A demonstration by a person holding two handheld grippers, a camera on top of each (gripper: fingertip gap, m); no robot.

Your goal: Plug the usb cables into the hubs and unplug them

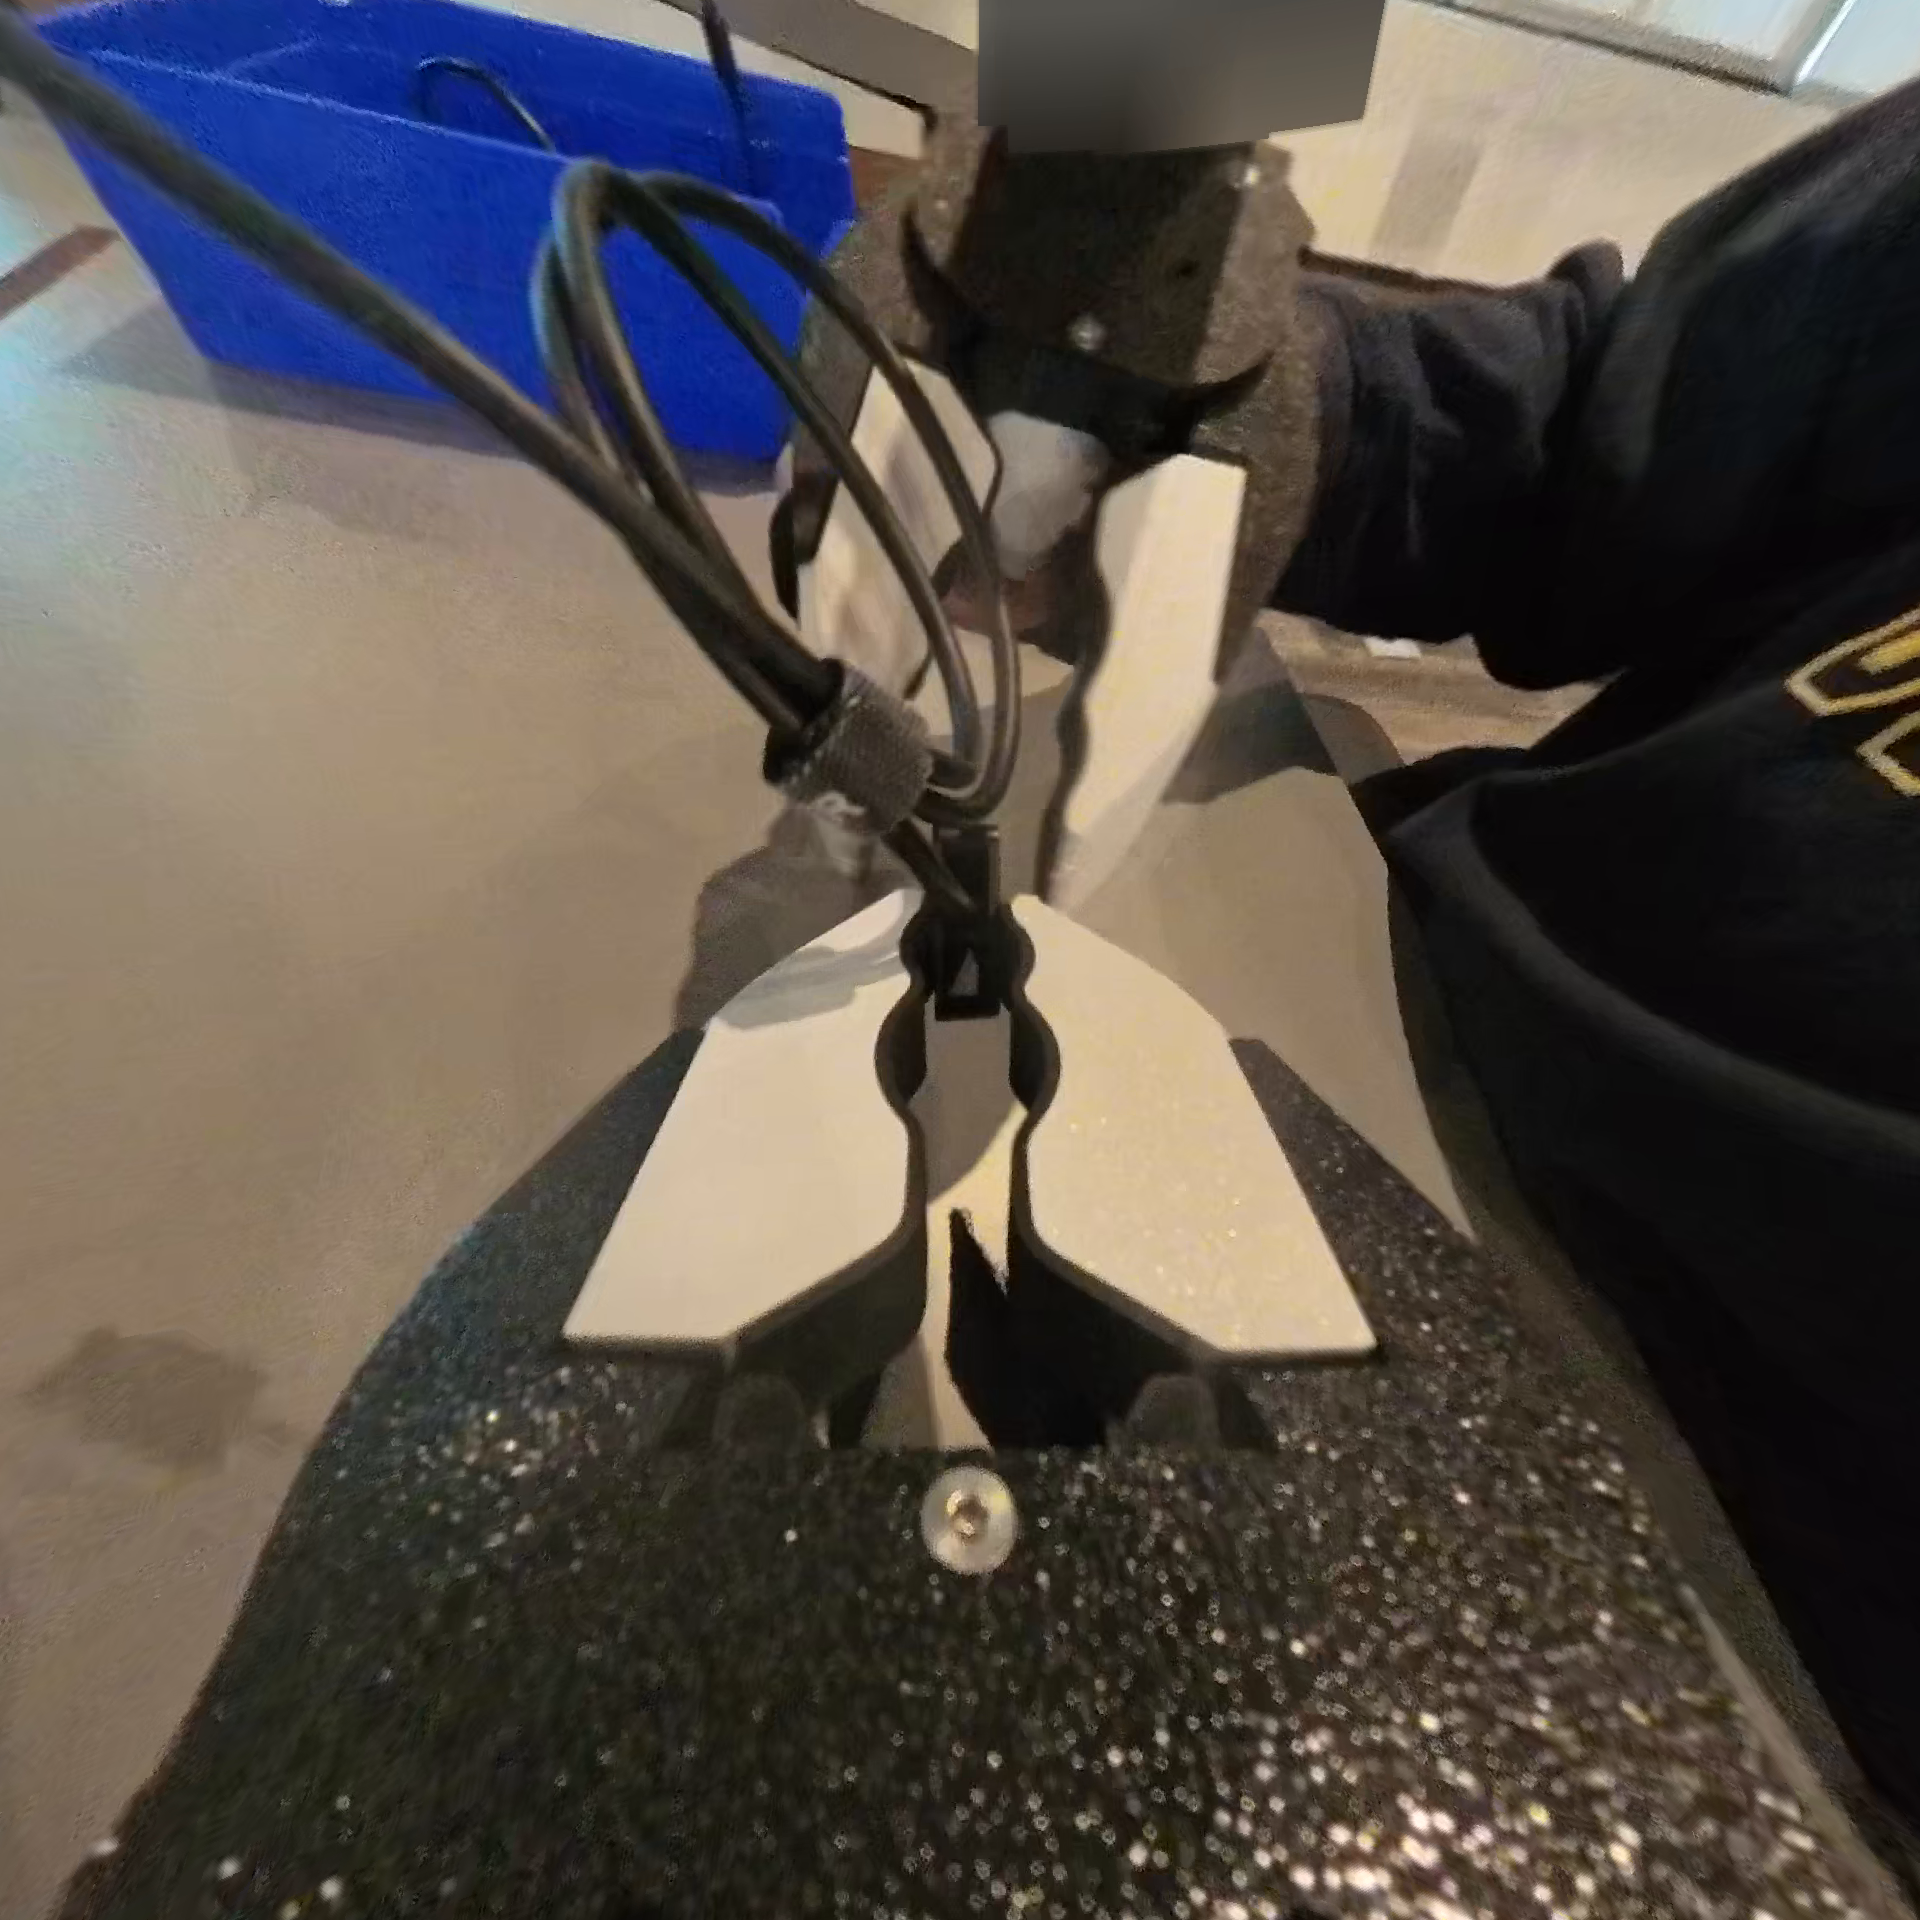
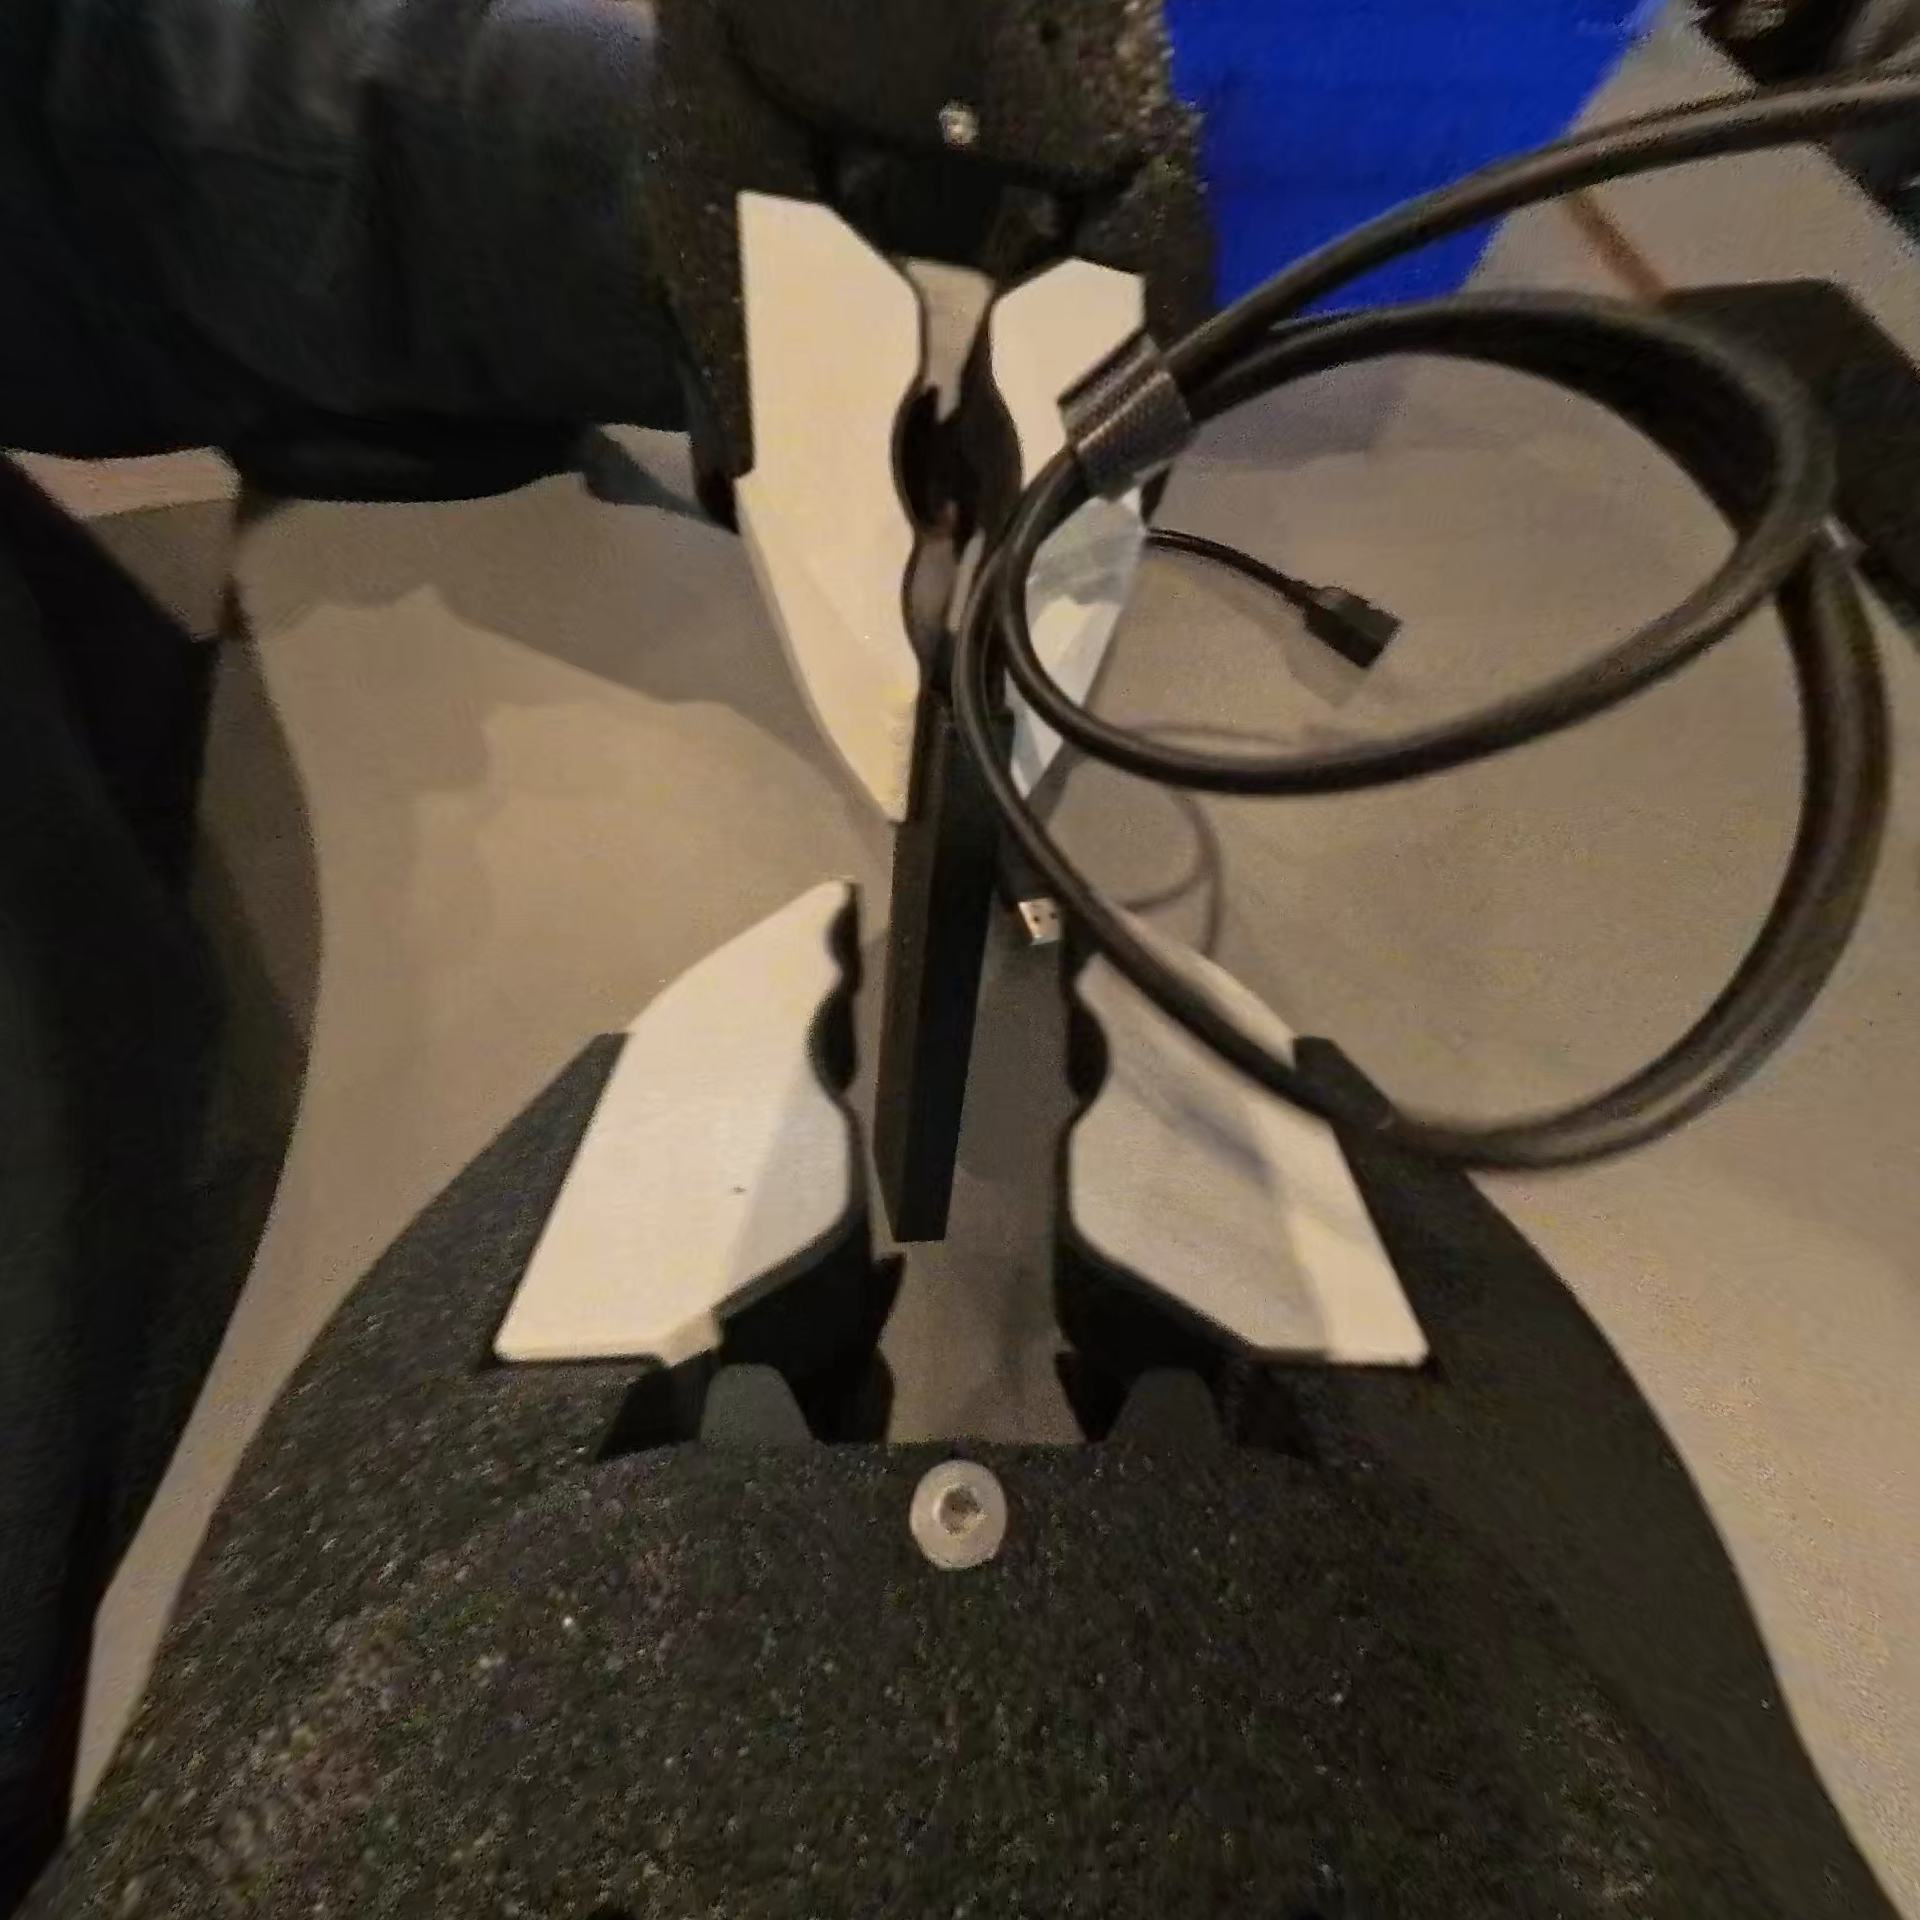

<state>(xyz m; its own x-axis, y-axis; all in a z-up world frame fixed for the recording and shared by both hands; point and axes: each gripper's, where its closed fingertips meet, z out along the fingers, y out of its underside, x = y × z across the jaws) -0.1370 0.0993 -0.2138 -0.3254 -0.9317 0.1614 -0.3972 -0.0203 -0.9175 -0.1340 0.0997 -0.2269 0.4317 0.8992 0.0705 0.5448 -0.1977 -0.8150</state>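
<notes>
My left gripper is shut on one end of a thin black USB hub, held above the table. In the right wrist view the hub runs from the left gripper toward me and sits between the spread fingers of my right gripper, which is open; I cannot tell if they touch it. A black cable coil bound by a strap hangs beside the hub. Its silver USB plug dangles loose next to the hub. A second small black plug hangs free.
A blue bin with cables in it stands on the beige table behind the grippers; it also shows in the right wrist view. A person's dark sleeve is to the right. A dark box sits at the far right.
</notes>
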